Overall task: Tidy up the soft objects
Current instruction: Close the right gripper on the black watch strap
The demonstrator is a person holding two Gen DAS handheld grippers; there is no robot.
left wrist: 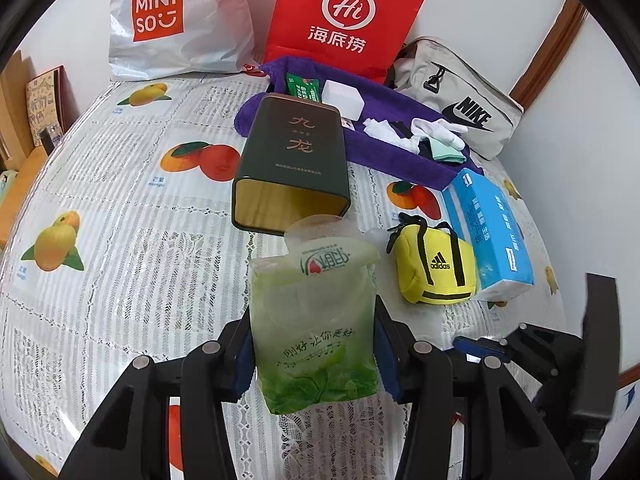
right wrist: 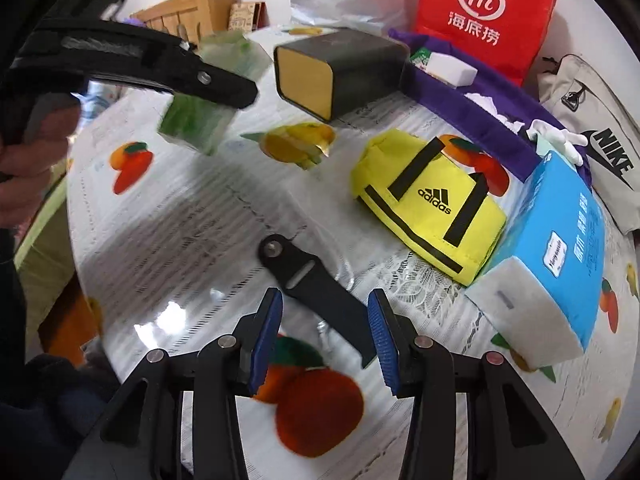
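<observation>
left gripper: my jaws clamped on translucent green plastic bag, frame centre
right gripper: my jaws apart, nothing between, above fruit-print bench

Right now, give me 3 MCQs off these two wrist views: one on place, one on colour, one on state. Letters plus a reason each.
1. Where does the yellow pouch lie?
A. inside the dark tin
B. beside the blue tissue pack
C. on the purple towel

2. What colour is the upright bag printed "Hi"?
A. red
B. white
C. green

3. What is the left gripper doing?
A. hanging open with nothing in it
B. clamped on the tin
C. shut on the green plastic bag

Answers:
1 B: the pouch lies on the tablecloth against the pack's side.
2 A: it is red with a white logo.
3 C: both pads press the bag's sides in the left wrist view.
</observation>
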